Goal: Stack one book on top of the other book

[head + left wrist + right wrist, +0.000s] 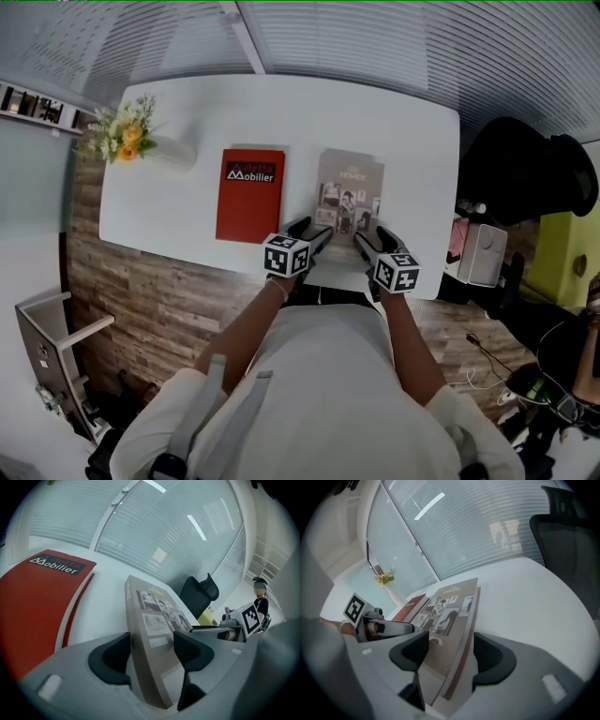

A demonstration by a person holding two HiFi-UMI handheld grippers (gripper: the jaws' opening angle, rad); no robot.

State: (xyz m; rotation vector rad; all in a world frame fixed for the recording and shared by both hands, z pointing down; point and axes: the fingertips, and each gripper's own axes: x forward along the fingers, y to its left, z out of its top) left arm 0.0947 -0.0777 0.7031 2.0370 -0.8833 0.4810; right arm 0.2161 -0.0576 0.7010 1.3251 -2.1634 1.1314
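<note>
**Two open grippers straddle the near corners of a grey book lying flat on a white table**

Nearest the person, the left gripper (152,653) and the right gripper (450,651) each have their jaws spread apart. Each has a near corner of the grey book (349,192) standing between its pads with clear space beside it, so neither is clamped. The book lies face up near the table's front edge. Its long axis runs straight away from the person and its title end is at the far side. To its left the red book (249,194) lies parallel, also title-far, with a strip of bare table (375,131) between them. At the far left corner a white vase (173,150) holds yellow flowers (127,136). A black office chair (530,178) stands off the table's right end.
</note>
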